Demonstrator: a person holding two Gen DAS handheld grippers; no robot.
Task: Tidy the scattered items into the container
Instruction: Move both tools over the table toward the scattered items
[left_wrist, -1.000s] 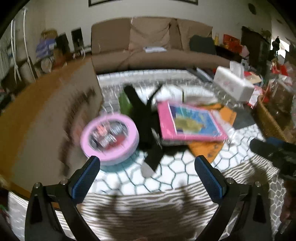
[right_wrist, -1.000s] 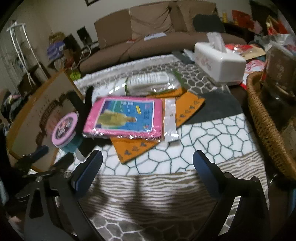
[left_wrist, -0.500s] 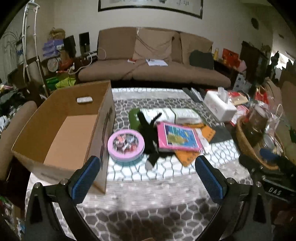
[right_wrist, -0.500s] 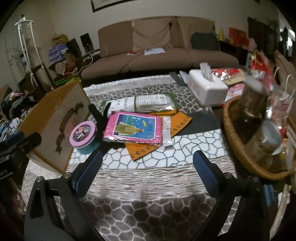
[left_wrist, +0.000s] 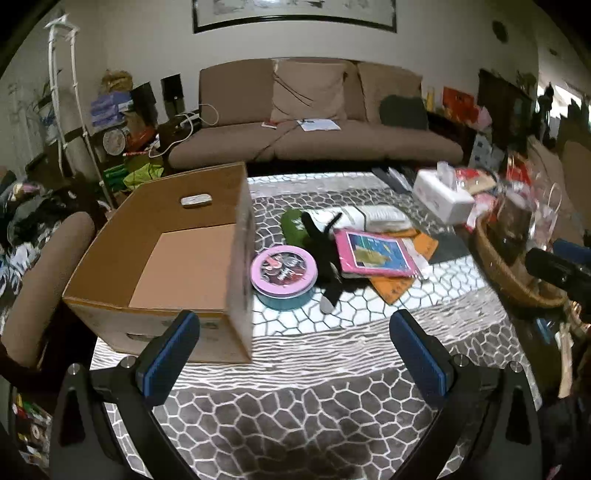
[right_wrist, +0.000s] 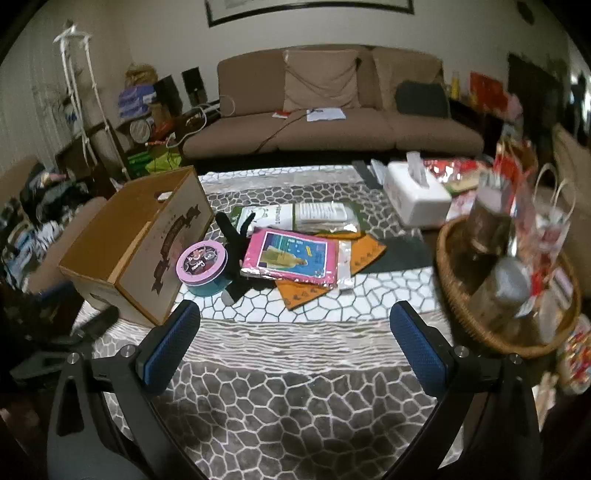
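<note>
An open cardboard box (left_wrist: 177, 254) (right_wrist: 140, 240) stands at the table's left, empty inside. Beside its right wall sit a round pink-lidded tin (left_wrist: 283, 273) (right_wrist: 202, 266), a black sock (left_wrist: 325, 254) (right_wrist: 236, 240), a pink packet (left_wrist: 376, 254) (right_wrist: 291, 256) on orange sheets (left_wrist: 391, 286) (right_wrist: 299, 291), and a white-and-green pouch (left_wrist: 373, 214) (right_wrist: 314, 214). My left gripper (left_wrist: 293, 358) is open and empty, held back above the table's near part. My right gripper (right_wrist: 295, 354) is open and empty too, and shows at the right edge of the left wrist view (left_wrist: 557, 269).
A wicker basket (right_wrist: 454, 291) (left_wrist: 491, 258) full of jars and bags stands at the right. A white tissue box (right_wrist: 413, 195) (left_wrist: 439, 195) sits at the back right. A brown sofa (right_wrist: 332, 125) lies behind the table. A brown chair (left_wrist: 40, 280) stands left of the box.
Both grippers have pulled back and up from the items, so the whole box and table now show. Both stay open and empty.
</note>
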